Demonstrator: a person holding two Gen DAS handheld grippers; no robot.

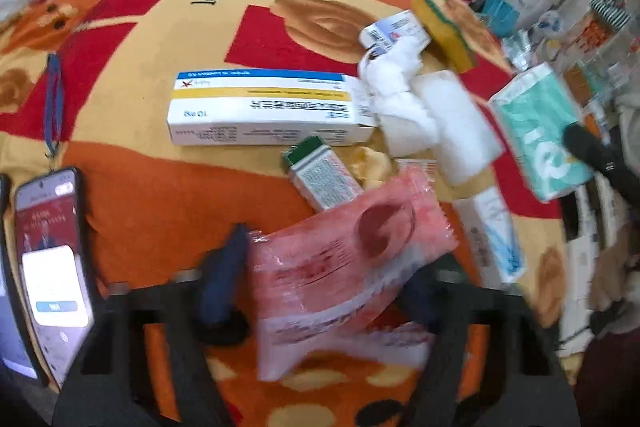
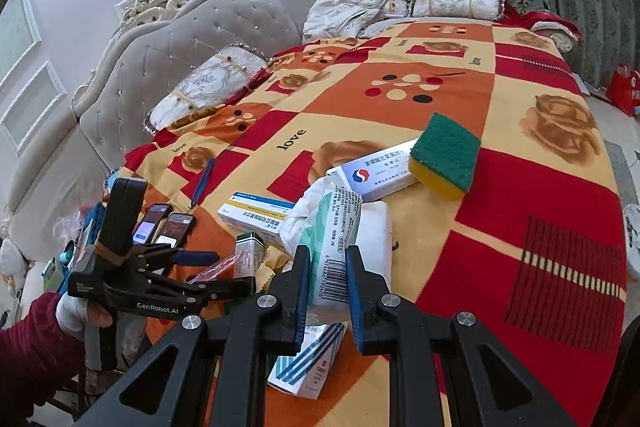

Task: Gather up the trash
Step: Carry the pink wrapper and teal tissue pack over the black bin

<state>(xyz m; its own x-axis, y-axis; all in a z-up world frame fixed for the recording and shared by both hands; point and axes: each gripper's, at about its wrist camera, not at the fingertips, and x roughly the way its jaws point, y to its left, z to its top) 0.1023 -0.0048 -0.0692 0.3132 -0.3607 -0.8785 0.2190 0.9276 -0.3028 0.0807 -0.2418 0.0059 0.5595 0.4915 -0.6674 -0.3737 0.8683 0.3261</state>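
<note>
Trash lies on a patterned blanket (image 1: 160, 187) on a bed. My left gripper (image 1: 324, 267) is shut on a pink plastic packet (image 1: 344, 247), held above the blanket; the left gripper also shows in the right wrist view (image 2: 200, 267). My right gripper (image 2: 328, 267) is shut on a teal tissue pack (image 2: 336, 239), which also shows at the right of the left wrist view (image 1: 540, 131). Nearby lie a long white medicine box (image 1: 264, 111), crumpled white tissue (image 1: 396, 95), a green-capped small box (image 1: 320, 175) and a yellow-green sponge (image 2: 444, 155).
Two phones (image 2: 168, 227) lie at the blanket's left edge; one shows in the left wrist view (image 1: 52, 267). A blue-white carton (image 2: 308, 359) lies under my right gripper. A second white box (image 2: 376, 175) rests by the sponge. Pillows (image 2: 208, 87) and the headboard are behind.
</note>
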